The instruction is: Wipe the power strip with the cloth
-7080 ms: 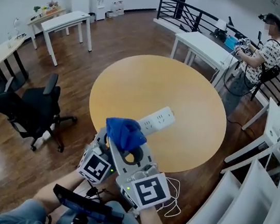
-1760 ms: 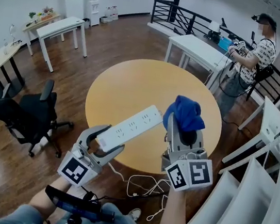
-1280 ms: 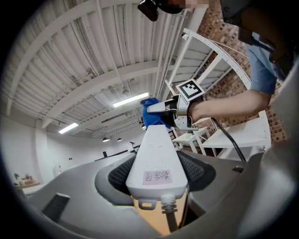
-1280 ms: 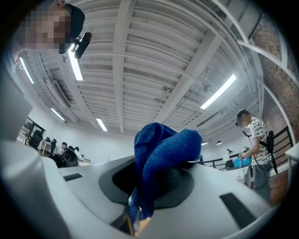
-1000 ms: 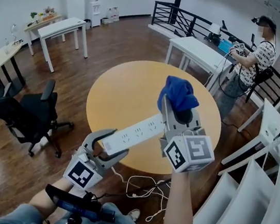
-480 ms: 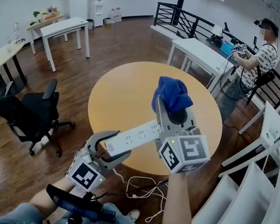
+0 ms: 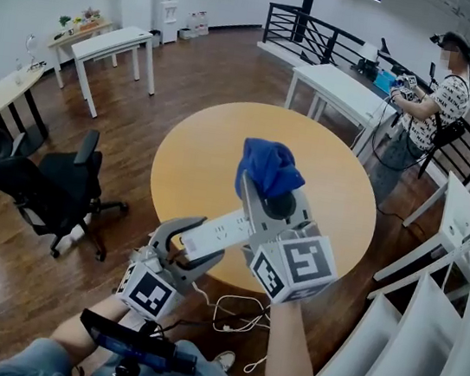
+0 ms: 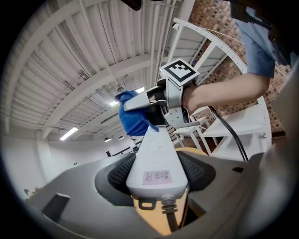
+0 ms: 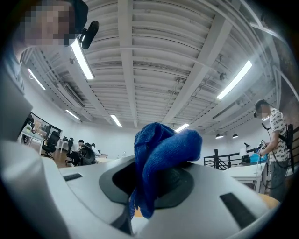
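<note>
The left gripper is clamped on the cord end of the long white plastic power strip. It holds the strip in the air over the near edge of the round yellow wooden table. The right gripper is squeezing the crumpled blue cloth. In the last second it has slid left and a little down. Now the cloth sits at the strip's far end and looks to be touching it. I think wiping can start. A small pink sticker on the strip has writing too blurry to read.
</note>
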Tool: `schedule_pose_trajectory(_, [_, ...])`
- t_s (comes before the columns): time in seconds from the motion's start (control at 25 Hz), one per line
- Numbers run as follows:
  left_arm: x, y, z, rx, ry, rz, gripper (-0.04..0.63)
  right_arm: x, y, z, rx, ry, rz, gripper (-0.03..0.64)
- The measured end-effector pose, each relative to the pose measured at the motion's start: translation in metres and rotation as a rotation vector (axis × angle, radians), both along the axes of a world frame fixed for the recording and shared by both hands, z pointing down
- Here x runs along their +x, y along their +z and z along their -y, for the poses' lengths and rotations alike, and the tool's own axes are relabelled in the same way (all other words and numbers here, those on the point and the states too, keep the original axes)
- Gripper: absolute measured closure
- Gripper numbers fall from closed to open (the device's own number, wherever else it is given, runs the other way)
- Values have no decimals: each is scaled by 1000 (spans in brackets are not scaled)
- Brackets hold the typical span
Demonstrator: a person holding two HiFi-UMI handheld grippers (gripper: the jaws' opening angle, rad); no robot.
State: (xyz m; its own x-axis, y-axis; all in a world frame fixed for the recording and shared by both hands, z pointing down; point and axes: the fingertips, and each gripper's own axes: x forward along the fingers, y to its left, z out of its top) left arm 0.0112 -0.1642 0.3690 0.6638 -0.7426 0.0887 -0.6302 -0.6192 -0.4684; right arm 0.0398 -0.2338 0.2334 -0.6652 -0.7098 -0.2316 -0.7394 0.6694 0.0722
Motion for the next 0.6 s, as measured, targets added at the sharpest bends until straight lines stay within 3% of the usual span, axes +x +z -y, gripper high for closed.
schedule_pose_trajectory(0.6, [4, 4, 4, -1, -20, 24, 311, -57, 26, -37, -48, -149, 18, 541])
